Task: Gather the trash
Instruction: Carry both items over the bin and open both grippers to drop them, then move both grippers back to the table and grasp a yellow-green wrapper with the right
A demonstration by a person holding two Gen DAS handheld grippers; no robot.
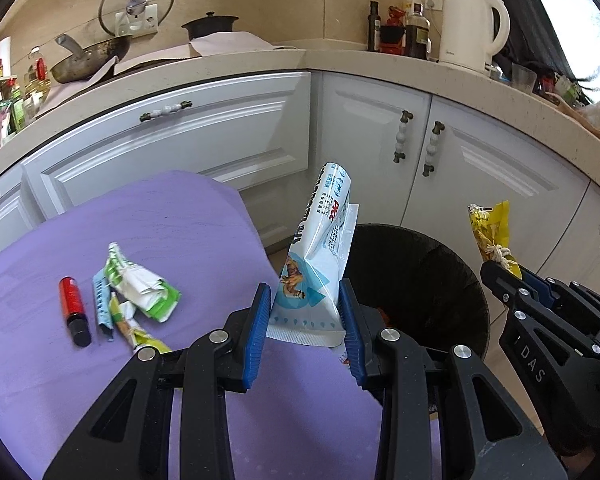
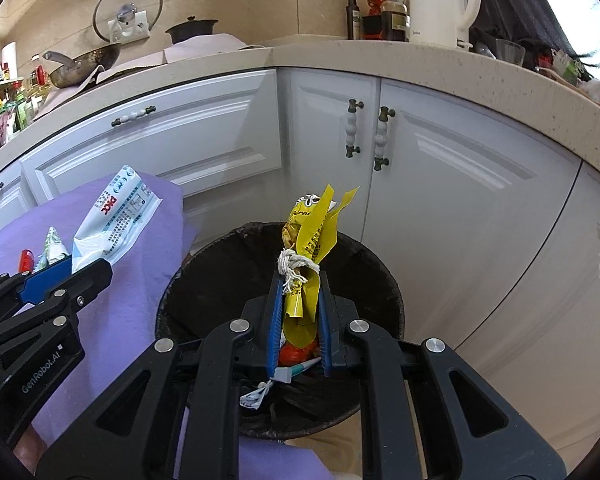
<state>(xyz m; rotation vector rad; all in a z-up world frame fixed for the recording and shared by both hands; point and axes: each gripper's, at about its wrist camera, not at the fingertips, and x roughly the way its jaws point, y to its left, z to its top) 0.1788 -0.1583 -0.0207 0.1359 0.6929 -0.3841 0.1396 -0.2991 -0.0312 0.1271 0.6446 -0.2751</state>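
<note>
Pinching a glossy white pouch (image 1: 320, 256) — left jaws; right jaws clamp a crinkled yellow string-tied wrapper (image 2: 306, 264).

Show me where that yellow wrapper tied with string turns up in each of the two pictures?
Left wrist view: the yellow wrapper sticks up at the right edge, gripped by the right tool.
Right wrist view: it stands in the centre, pinched between the blue pads, directly above the black trash bin.
Shared landmark: the white electric kettle on the counter, upper right in both.
</note>
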